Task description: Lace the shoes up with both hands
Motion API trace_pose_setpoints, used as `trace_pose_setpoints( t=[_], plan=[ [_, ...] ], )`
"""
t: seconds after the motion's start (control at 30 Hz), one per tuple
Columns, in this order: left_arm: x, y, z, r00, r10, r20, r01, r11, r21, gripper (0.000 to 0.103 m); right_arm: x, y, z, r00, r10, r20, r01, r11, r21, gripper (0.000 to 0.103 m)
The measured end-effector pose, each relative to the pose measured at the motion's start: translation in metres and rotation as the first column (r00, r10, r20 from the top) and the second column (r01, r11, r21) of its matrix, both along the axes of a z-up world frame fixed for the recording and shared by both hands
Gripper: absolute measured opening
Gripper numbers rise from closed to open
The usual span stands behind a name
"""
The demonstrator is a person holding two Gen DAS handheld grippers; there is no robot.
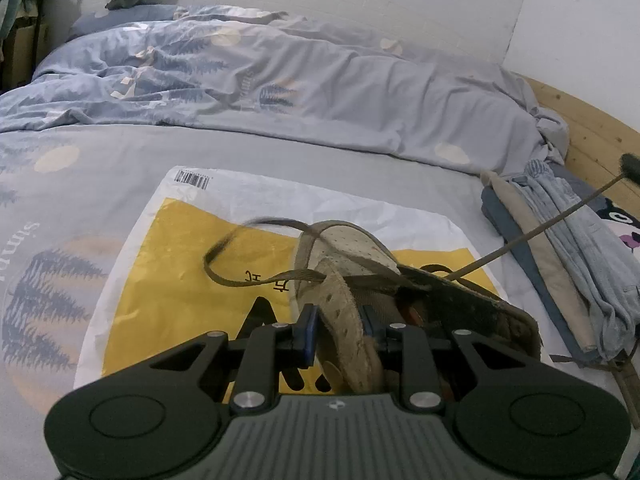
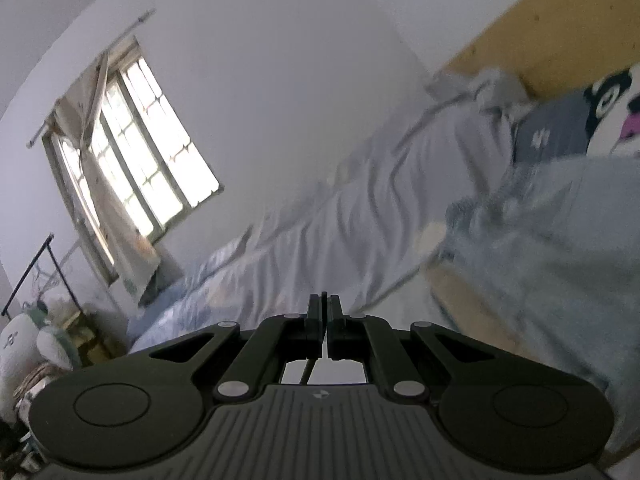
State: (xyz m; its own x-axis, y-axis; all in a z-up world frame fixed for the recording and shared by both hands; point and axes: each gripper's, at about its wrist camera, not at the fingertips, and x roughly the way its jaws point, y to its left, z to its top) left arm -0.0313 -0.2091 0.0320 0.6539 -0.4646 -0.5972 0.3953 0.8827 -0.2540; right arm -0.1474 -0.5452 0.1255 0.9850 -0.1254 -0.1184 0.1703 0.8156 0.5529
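Shoe on a yellow-and-white bag, the bag spread flat on the grey-blue bedsheet. The left gripper pinches the shoe's side flap, the tan perforated one, between its blue pads, so the flap stands up on edge between the fingers. One end of the lace curls loose in an arc over the bag to the left of the shoe. The other end runs taut from the eyelets up to the right, out toward a dark blurred shape at the frame's edge (what it is, I cannot tell).

The right gripper has its jaws pressed together, and a thin dark strand shows just below the pads, in the gap behind them; it looks like the lace, held. Its view is tilted and smeared, pointing across the bed toward the window and white wall.

A rumpled duvet lies along the far side of the bed. Folded clothes sit stacked at the right, near the wooden headboard.
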Motion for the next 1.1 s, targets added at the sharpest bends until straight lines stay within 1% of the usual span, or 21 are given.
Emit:
trace_pose_setpoints(
  t=[0.17, 0.27, 0.4, 0.47, 0.53, 0.63, 0.77, 0.8, 0.83, 0.87, 0.9, 0.93, 0.97, 1.0, 1.03, 1.1],
  plan=[
    [0.003, 0.0, 0.003, 1.0, 0.003, -0.021, -0.003, 1.0, -0.013, 0.022, -0.015, -0.006, 0.025, 0.997, -0.022, 0.078, 0.022, 1.0, -0.001, 0.002],
    [0.007, 0.001, 0.004, 0.999, 0.002, -0.039, -0.003, 1.0, -0.025, 0.022, -0.021, 0.0, 0.036, 0.993, -0.006, 0.114, 0.008, 1.0, -0.014, 0.002],
    [0.008, 0.002, 0.003, 0.999, 0.002, -0.045, -0.004, 1.0, -0.028, 0.022, -0.025, 0.009, 0.05, 0.99, 0.033, 0.14, -0.028, 0.999, -0.039, 0.002],
    [0.01, 0.004, 0.004, 0.998, 0.001, -0.066, -0.003, 0.999, -0.036, 0.024, -0.026, 0.014, 0.055, 0.988, 0.056, 0.145, -0.048, 0.997, -0.057, 0.002],
    [0.014, 0.01, 0.003, 0.993, 0.001, -0.116, -0.009, 0.998, -0.07, 0.026, -0.025, 0.019, 0.056, 0.986, 0.079, 0.145, -0.07, 0.995, -0.071, 0.002],
    [0.019, 0.02, 0.002, 0.983, 0.001, -0.183, -0.021, 0.994, -0.11, 0.026, -0.021, 0.023, 0.051, 0.989, 0.088, 0.119, -0.079, 0.993, -0.083, 0.002],
    [0.021, 0.03, 0.003, 0.974, 0.01, -0.226, -0.042, 0.99, -0.136, 0.027, -0.016, 0.021, 0.042, 0.992, 0.085, 0.092, -0.079, 0.994, -0.071, 0.002],
    [0.022, 0.033, 0.004, 0.973, 0.011, -0.23, -0.047, 0.987, -0.154, 0.029, -0.014, 0.021, 0.039, 0.993, 0.084, 0.086, -0.078, 0.995, -0.067, 0.002],
    [0.023, 0.036, 0.005, 0.972, 0.011, -0.234, -0.053, 0.984, -0.173, 0.034, -0.013, 0.02, 0.037, 0.993, 0.083, 0.08, -0.078, 0.995, -0.063, 0.002],
    [0.024, 0.04, 0.006, 0.971, 0.011, -0.237, -0.058, 0.98, -0.191, 0.041, -0.012, 0.019, 0.035, 0.994, 0.084, 0.075, -0.079, 0.995, -0.058, 0.002],
    [0.025, 0.041, 0.01, 0.974, 0.014, -0.226, -0.058, 0.981, -0.188, 0.046, -0.011, 0.019, 0.033, 0.994, 0.085, 0.071, -0.081, 0.995, -0.055, 0.002],
    [0.026, 0.044, 0.014, 0.976, 0.013, -0.217, -0.055, 0.98, -0.189, 0.054, -0.011, 0.019, 0.032, 0.994, 0.087, 0.069, -0.083, 0.995, -0.055, 0.002],
    [0.026, 0.049, 0.017, 0.979, 0.011, -0.205, -0.055, 0.976, -0.21, 0.057, -0.01, 0.019, 0.031, 0.994, 0.088, 0.066, -0.084, 0.995, -0.054, 0.002],
    [0.028, 0.055, 0.02, 0.98, 0.012, -0.199, -0.061, 0.969, -0.24, 0.059, -0.01, 0.019, 0.03, 0.994, 0.089, 0.064, -0.086, 0.995, -0.053, 0.002],
    [0.032, 0.061, 0.021, 0.979, 0.01, -0.202, -0.069, 0.955, -0.289, 0.063, -0.01, 0.019, 0.03, 0.994, 0.091, 0.066, -0.088, 0.995, -0.052, 0.002],
    [0.039, 0.073, 0.022, 0.978, 0.003, -0.207, -0.084, 0.92, -0.384, 0.067, -0.01, 0.021, 0.032, 0.993, 0.096, 0.07, -0.093, 0.994, -0.055, 0.002]
  ],
)
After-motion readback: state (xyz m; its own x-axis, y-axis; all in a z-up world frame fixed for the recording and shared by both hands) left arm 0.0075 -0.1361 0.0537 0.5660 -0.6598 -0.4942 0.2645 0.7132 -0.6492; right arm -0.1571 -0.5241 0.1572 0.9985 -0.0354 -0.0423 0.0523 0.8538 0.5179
